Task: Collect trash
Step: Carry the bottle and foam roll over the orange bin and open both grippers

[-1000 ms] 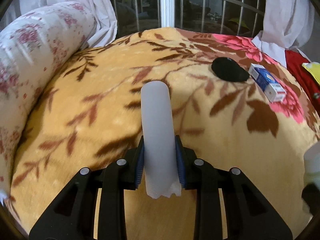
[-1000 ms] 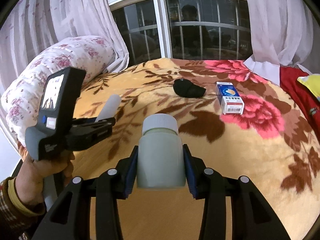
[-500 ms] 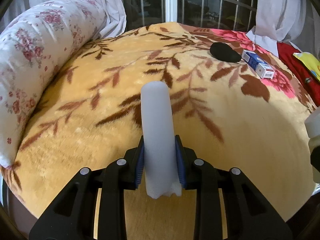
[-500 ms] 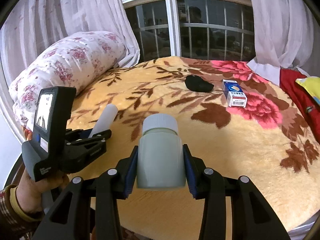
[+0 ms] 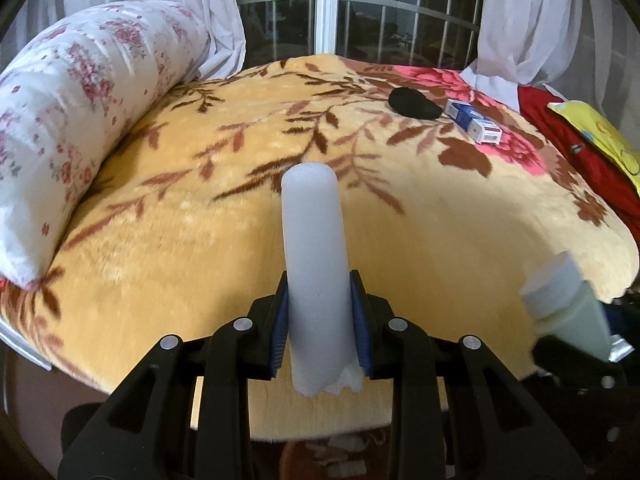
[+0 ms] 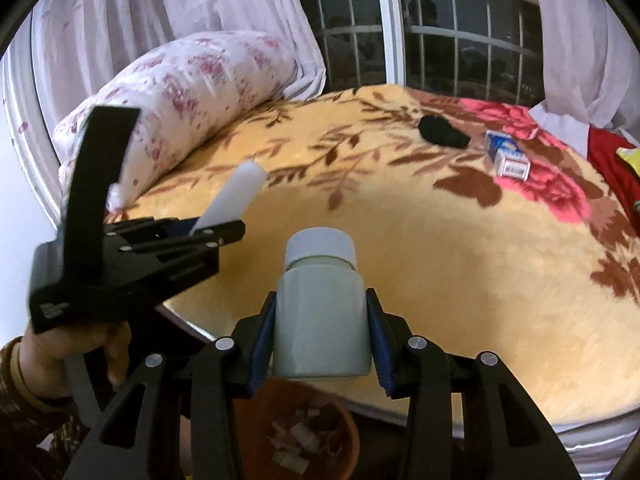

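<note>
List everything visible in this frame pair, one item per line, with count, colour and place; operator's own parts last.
foam tube: 1, white, clamped in left gripper
pill bottle: 1, pale green with white cap, clamped in right gripper
trash bin: 1, brown, on floor below right gripper, scraps inside
small box: 1, blue and white, far on blanket
dark object: 1, black, beside the box
blanket: 1, yellow floral, covers bed
rolled quilt: 1, white with pink flowers, bed's left side
curtains: white, by window
left gripper: 1, black, shut
right gripper: 1, black, shut
left hand: 1, holding left gripper
</note>
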